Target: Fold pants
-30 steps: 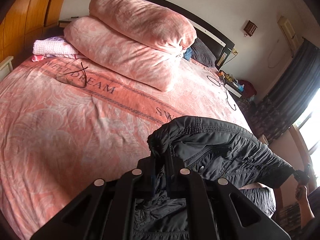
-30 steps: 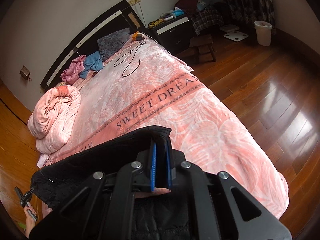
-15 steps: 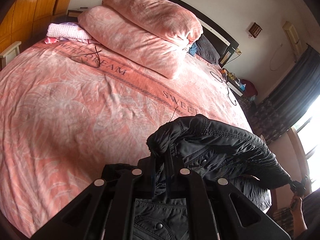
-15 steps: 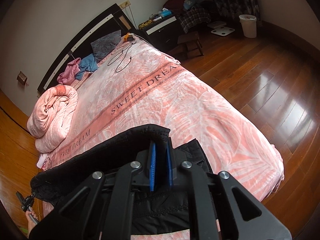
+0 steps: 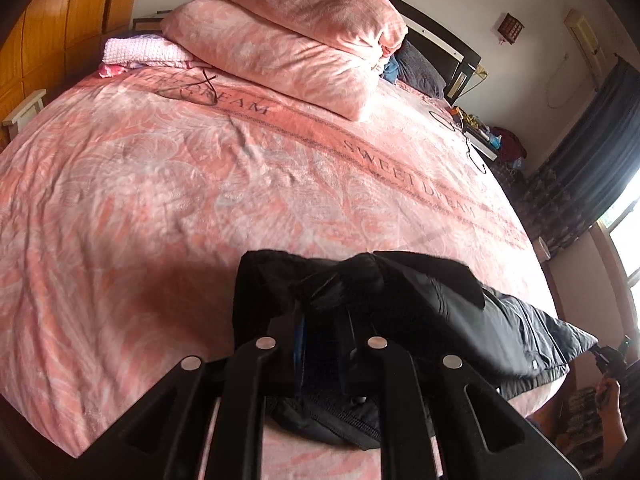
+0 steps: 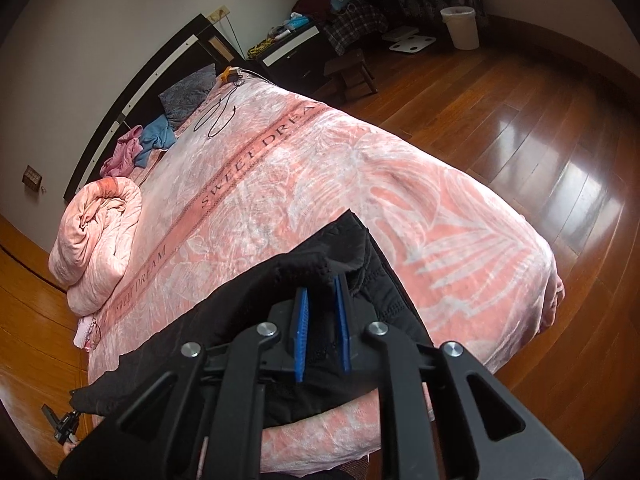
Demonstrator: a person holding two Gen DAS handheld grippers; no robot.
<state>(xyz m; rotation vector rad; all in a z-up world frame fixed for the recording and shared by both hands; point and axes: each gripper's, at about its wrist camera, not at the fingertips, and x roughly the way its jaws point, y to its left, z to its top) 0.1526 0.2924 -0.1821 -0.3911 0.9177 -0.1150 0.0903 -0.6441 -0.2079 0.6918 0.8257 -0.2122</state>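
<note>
Black quilted pants (image 5: 460,312) lie folded over on the near edge of a bed w/ a pink leaf-print "SWEET DREAM" blanket (image 5: 200,200), spanning between both tools.

Left gripper (image 5: 320,320): fingers spread a little, fabric bunched between and in front of them; can't tell if it's actually pinched, as the cloth is blurred there.

Right gripper (image 6: 322,308): blue pads (image 6: 300,328) clearly apart, gap between them, black cloth lying under and around the tips but not squeezed.

Other stuff: rolled pink duvet (image 5: 288,36) stacked at the headboard end, black cable (image 6: 216,118) looped on the blanket, blue and pink clothes (image 6: 140,144) by a grey pillow (image 6: 186,94). White waste bin (image 6: 462,26) on the wood floor (image 6: 520,120), contents not visible.
</note>
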